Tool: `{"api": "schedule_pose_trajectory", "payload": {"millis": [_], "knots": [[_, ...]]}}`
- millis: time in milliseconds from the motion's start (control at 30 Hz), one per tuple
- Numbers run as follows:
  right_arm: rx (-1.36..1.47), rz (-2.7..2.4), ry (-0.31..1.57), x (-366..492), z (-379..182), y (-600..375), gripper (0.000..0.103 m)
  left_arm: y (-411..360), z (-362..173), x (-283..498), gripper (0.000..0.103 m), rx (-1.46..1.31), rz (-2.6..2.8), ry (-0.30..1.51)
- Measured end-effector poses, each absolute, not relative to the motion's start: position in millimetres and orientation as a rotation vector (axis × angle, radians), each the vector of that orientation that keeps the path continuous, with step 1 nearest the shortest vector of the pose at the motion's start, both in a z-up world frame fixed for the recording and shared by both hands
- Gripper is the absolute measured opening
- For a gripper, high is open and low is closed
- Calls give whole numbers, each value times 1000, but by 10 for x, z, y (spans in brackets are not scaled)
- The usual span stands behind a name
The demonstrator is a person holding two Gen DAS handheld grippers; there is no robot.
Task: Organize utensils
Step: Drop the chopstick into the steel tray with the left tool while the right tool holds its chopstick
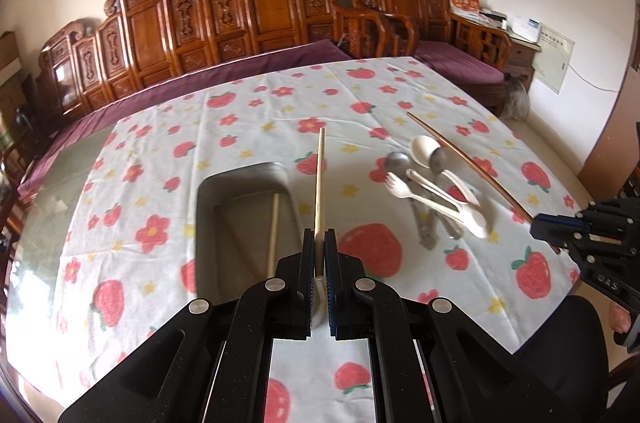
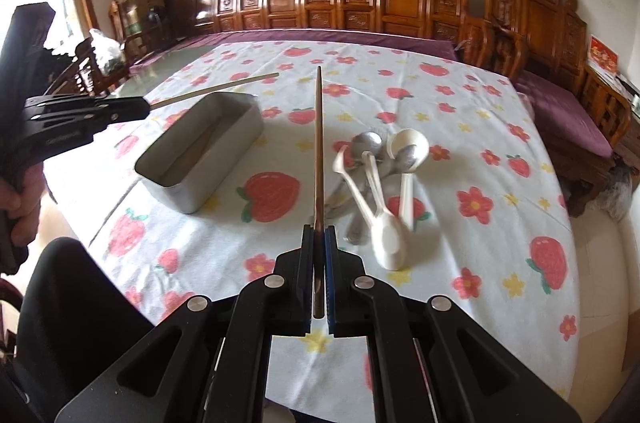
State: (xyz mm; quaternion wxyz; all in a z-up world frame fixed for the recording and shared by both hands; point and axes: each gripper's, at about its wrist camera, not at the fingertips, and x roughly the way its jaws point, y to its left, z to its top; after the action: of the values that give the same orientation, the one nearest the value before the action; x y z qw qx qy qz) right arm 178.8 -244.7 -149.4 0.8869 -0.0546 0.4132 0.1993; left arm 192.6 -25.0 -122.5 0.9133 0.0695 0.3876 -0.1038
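My left gripper [image 1: 319, 237] is shut on a pale wooden chopstick [image 1: 320, 183], which sticks out forward beside the right rim of the metal tray [image 1: 205, 223]. A second pale chopstick [image 1: 274, 231] lies inside that tray. My right gripper [image 2: 319, 233] is shut on a dark brown chopstick [image 2: 319, 143], held above the cloth between the tray [image 2: 224, 167] and a pile of white and metal spoons [image 2: 380, 175]. In the left wrist view the spoon pile [image 1: 432, 183] lies right of the tray, with the right gripper [image 1: 535, 223] and its brown chopstick [image 1: 472, 163] beyond it. The right wrist view shows the left gripper [image 2: 146, 106] with its pale chopstick [image 2: 216, 89] over the tray's far end.
A strawberry-print cloth [image 1: 160, 151] covers the table. A carved wooden bench [image 1: 260, 7] with a purple cushion runs along the far side. A person's hand [image 2: 16, 199] holds the left gripper's grip. A dark-clothed leg [image 2: 72, 303] sits at the table's near edge.
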Motion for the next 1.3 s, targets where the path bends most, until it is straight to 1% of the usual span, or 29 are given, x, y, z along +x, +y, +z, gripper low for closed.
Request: {"api": "schedule_pose_trajectory", "payload": {"millis": [533,967,1300], "knots": [[-166,470,867,1887,-1511,-1893,6,417,-1575,1997,4,118,-79,858],[-176,505,880,1971,-1544,-1555,6,454,-1883,2129,4,104,-66,914],[-178,533,895,2019,-1599,-1303,6,519,-2011,2211,5,54,-88,957]]}}
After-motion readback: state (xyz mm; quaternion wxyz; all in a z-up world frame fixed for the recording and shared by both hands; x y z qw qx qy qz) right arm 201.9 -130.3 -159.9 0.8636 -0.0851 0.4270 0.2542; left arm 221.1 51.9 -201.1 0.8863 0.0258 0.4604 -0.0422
